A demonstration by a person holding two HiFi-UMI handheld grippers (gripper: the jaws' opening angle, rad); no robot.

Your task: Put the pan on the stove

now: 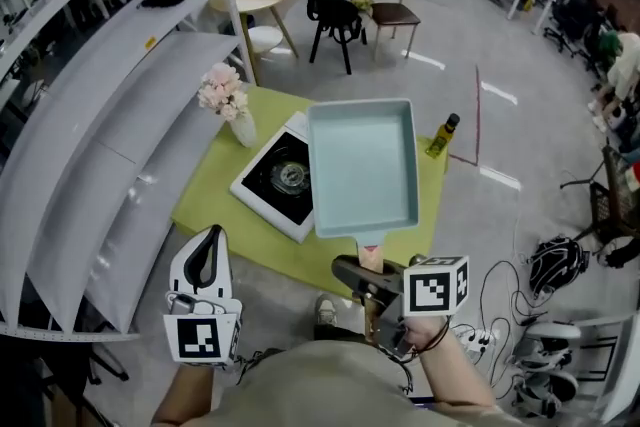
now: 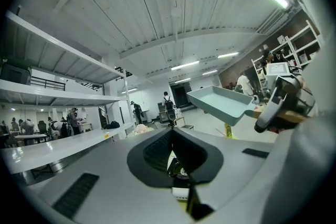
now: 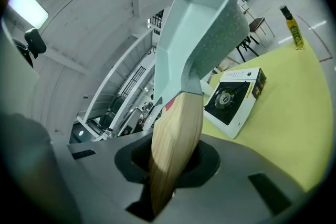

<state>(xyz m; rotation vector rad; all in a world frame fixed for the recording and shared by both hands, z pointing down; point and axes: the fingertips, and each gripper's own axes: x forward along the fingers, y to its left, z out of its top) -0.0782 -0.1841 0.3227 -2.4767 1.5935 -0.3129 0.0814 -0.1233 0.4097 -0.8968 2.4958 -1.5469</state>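
Observation:
A pale blue rectangular pan [image 1: 362, 165] hangs in the air above the green table, over the right part of the white single-burner stove [image 1: 285, 177]. My right gripper [image 1: 368, 267] is shut on the pan's wooden handle [image 3: 176, 144], below the pan in the head view. In the right gripper view the pan [image 3: 194, 34] rises up from the jaws, with the stove [image 3: 233, 97] beyond it on the cloth. My left gripper [image 1: 205, 250] is held low at the left, jaws together and empty. It points upward, and the pan [image 2: 220, 102] shows at the right of its view.
A vase of pink flowers [image 1: 228, 100] stands just left of the stove. An oil bottle [image 1: 442, 136] stands at the green cloth's [image 1: 220, 215] far right corner. White shelves [image 1: 110, 135] run along the left. Chairs [image 1: 335, 20] and a round table stand beyond.

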